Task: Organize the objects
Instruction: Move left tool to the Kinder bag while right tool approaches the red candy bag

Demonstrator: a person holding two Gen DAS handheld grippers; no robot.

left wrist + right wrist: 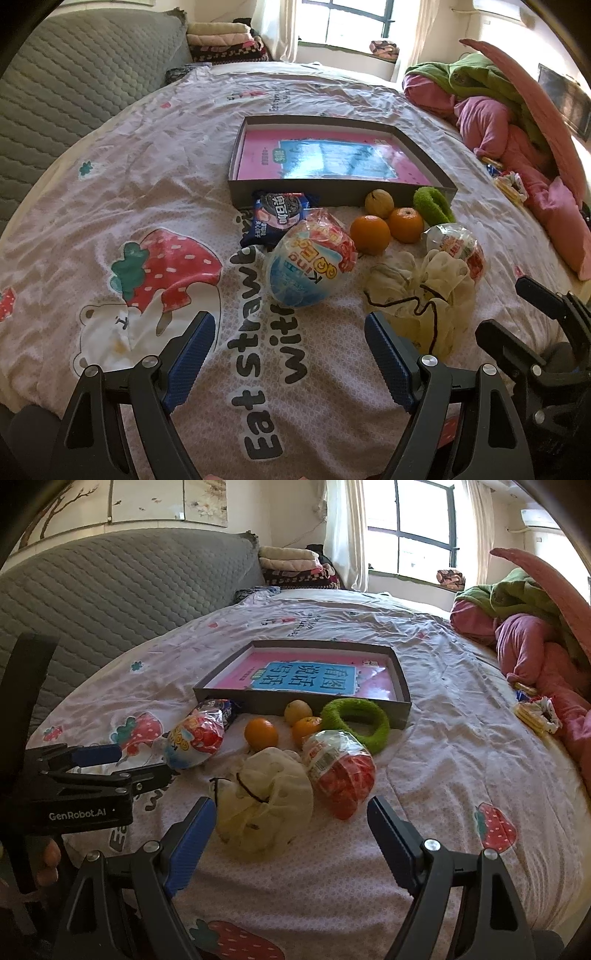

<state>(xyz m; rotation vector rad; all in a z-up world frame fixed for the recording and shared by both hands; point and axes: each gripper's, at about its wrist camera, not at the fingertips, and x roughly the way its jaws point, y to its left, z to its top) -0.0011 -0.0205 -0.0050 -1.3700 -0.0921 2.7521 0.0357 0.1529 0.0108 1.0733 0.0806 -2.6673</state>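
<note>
On the bed (pixel 147 155), spread with a strawberry-print sheet, a shallow grey box (pixel 332 184) holds a pink book (pixel 332 158). Things lie in a cluster just in front of its near wall: a blue biscuit packet (pixel 275 218), a pear (pixel 379 203) touching the two oranges (pixel 370 229), a green fuzzy ring (pixel 354 723) leaning against the box, two egg-shaped snack packs (pixel 310 258) (one blue and white, one mostly red), and a cream drawstring pouch (pixel 264 797). The left gripper (pixel 290 343) hovers with its jaws spread wide, empty, near the blue-white pack. The right gripper (pixel 291 823) is likewise wide apart and empty, with the pouch just ahead between its fingers
</note>
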